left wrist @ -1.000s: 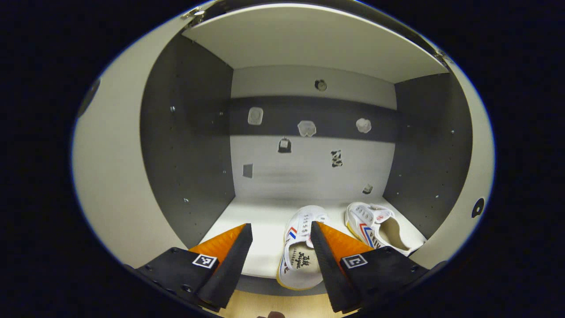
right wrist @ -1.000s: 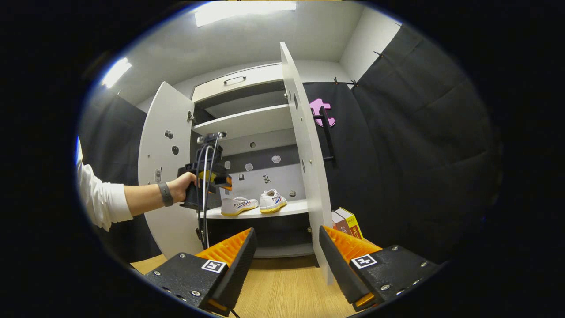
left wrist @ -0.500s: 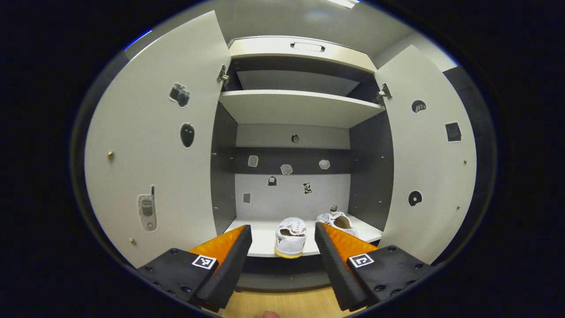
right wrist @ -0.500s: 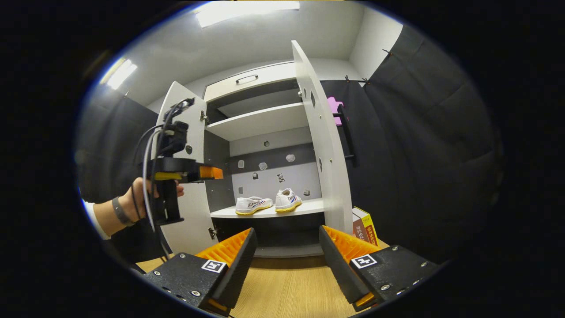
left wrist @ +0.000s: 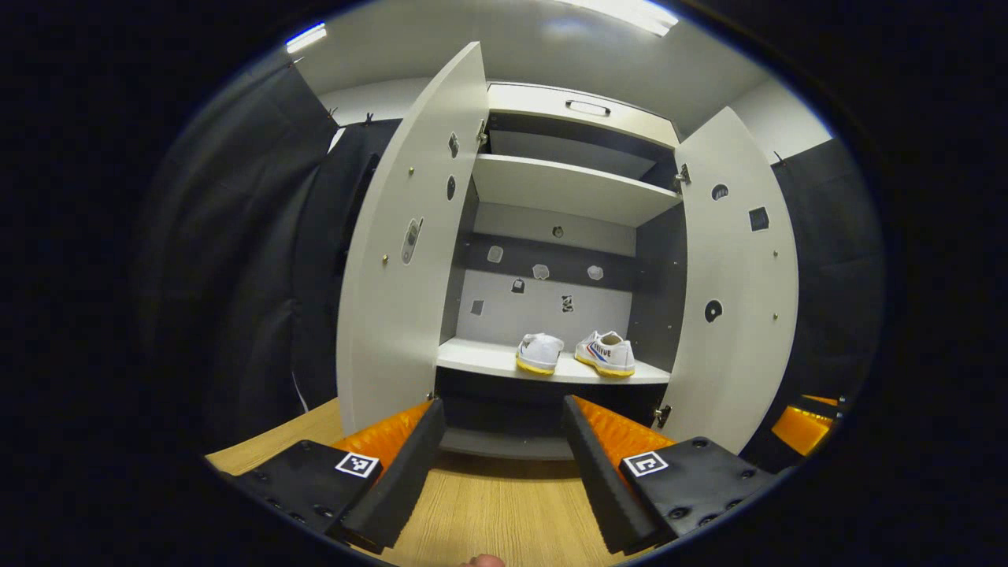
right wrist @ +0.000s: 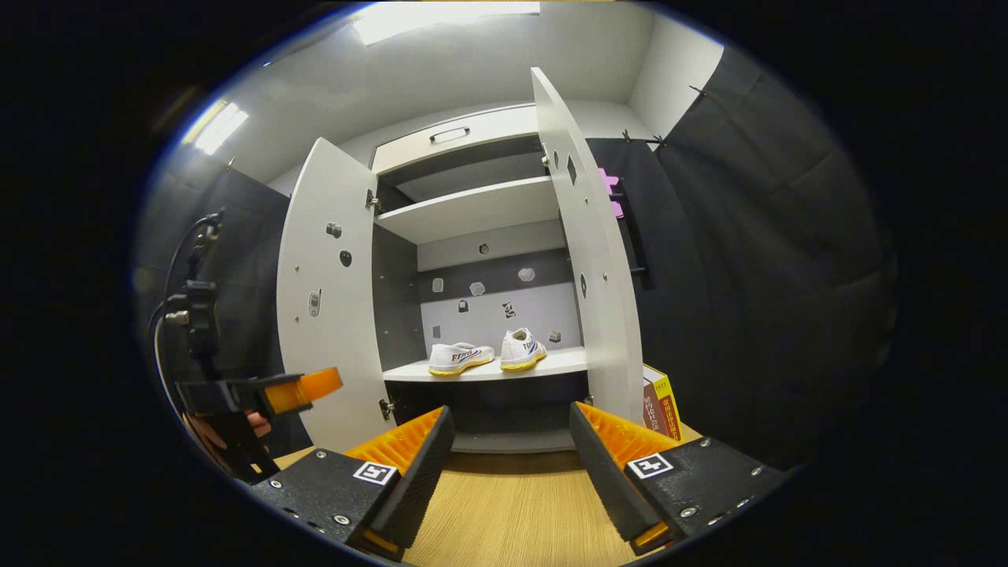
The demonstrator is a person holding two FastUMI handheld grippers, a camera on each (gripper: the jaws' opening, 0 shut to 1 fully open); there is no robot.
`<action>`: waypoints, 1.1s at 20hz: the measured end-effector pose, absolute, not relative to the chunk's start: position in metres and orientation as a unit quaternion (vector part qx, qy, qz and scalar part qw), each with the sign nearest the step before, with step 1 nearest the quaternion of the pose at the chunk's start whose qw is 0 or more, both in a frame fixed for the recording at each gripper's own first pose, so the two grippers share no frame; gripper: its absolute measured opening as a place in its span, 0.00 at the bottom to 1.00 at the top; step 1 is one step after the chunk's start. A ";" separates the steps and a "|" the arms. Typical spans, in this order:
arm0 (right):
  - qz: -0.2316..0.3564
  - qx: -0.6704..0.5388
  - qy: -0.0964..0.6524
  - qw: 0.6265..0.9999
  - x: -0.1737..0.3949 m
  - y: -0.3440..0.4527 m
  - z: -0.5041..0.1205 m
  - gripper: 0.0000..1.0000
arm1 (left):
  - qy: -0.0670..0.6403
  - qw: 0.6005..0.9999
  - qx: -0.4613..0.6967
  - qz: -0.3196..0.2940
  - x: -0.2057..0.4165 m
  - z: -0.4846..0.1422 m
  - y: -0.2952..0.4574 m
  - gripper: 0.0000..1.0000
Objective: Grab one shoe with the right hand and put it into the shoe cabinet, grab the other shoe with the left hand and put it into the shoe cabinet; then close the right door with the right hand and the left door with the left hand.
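Note:
Two white shoes sit side by side on the cabinet's lower shelf [left wrist: 480, 361]: one shoe [left wrist: 539, 351] with its heel toward me, the other shoe [left wrist: 605, 353] right of it. In the right gripper view the same pair [right wrist: 461, 357] [right wrist: 523, 349] rests on the shelf [right wrist: 567, 362]. Both doors stand wide open: left door [left wrist: 402, 260], right door [left wrist: 736, 291]; in the right gripper view, left door [right wrist: 327, 291], right door [right wrist: 594, 260]. My left gripper [left wrist: 504, 465] is open and empty, well back from the cabinet. My right gripper [right wrist: 512, 465] is open and empty too.
A wooden floor [right wrist: 512, 512] runs up to the cabinet. Books [right wrist: 661, 405] stand beside the right door. In the right gripper view the left gripper [right wrist: 303, 390] and the hand [right wrist: 256, 425] holding it sit low at the left. An upper shelf [left wrist: 567, 189] spans the cabinet.
My left gripper has pulled back out of the cabinet and drifted left, leaving its shoe on the shelf. The right gripper view has shifted slightly; both doors remain open.

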State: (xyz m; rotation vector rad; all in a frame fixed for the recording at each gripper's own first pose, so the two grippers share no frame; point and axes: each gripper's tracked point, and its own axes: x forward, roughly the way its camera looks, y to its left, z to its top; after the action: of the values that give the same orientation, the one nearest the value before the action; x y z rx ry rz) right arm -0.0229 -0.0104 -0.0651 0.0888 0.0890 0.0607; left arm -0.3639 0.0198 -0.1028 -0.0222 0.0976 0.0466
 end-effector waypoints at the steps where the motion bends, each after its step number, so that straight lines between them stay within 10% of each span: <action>1: 0.030 0.045 0.047 0.997 -0.024 -0.009 -0.067 0.91 | 0.045 0.999 0.001 0.029 -0.373 -0.107 0.020 0.96; 22: -0.072 -0.020 -0.040 0.996 0.066 -0.192 0.119 0.93 | 0.038 0.999 0.016 0.008 -0.396 -0.105 -0.009 0.94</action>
State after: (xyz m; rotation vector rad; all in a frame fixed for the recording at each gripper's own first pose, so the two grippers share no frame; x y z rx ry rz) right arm 0.0656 -0.1924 0.1191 -0.0393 -0.0801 -0.1450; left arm -0.3962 -0.0091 -0.1045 0.0315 0.0755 0.0154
